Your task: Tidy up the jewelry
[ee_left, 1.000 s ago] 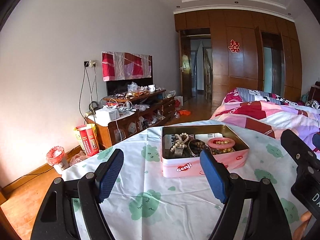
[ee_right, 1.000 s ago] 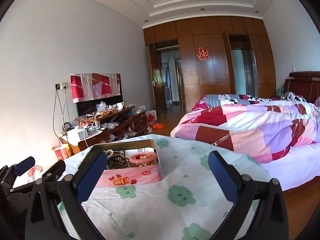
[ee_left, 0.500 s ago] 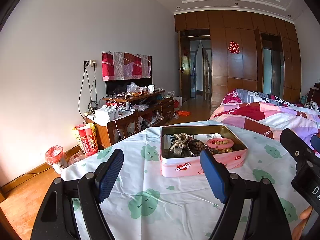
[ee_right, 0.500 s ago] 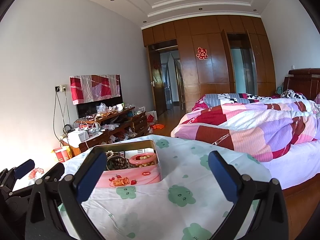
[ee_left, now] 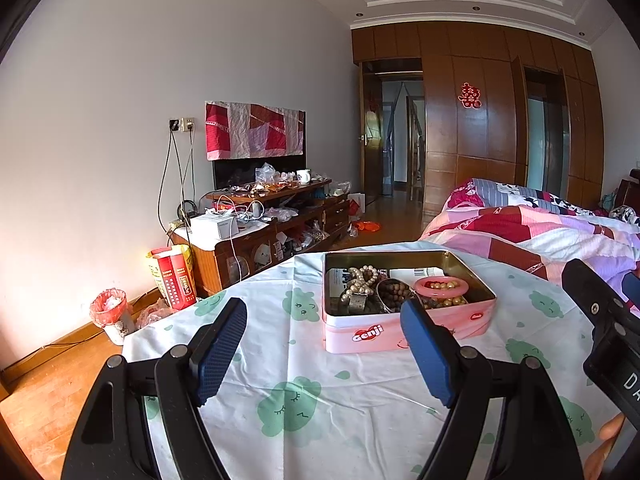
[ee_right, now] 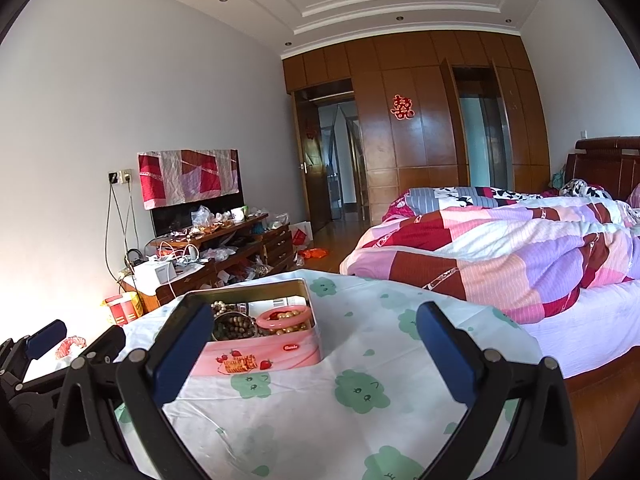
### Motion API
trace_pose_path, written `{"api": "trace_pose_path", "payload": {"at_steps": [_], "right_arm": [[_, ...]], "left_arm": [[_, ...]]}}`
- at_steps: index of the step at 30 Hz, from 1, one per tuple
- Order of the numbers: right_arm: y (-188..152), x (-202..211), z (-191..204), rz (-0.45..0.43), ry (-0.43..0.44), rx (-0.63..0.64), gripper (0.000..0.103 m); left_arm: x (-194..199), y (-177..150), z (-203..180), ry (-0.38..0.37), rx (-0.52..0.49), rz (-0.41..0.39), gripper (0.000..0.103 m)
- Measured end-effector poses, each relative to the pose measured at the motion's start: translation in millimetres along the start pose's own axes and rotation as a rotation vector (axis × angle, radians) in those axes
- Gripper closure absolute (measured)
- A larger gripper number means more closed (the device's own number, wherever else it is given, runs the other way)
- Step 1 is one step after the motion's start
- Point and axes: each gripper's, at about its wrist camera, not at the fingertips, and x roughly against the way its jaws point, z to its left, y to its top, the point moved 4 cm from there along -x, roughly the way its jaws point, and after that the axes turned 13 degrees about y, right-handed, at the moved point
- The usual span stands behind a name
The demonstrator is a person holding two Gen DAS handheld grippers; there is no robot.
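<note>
Pink tin (ee_left: 404, 330) beyond left tool (ee_left: 324, 344)

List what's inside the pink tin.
The pink tin holds a pearl bracelet, a brown bead bracelet, a pink bangle with golden beads, and printed paper. Whatever lies under the pile is hidden.

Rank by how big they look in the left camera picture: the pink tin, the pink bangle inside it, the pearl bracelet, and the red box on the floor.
1. pink tin, clearly largest.
2. red box, though it stands farther off, so its true size is unsure.
3. pearl bracelet and pink bangle look about alike; I would not rank them.
</note>
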Motion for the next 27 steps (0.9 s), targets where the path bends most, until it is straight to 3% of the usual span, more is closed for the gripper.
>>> {"api": "trace_pose_path", "payload": {"at_steps": [27], "right_arm": [[-0.1, 0.6, -0.7, 0.001, 0.0, 0.0, 0.0]], "left_arm": [[-2.2, 0.8, 2.2, 0.008, 0.015, 0.008, 0.022]]}}
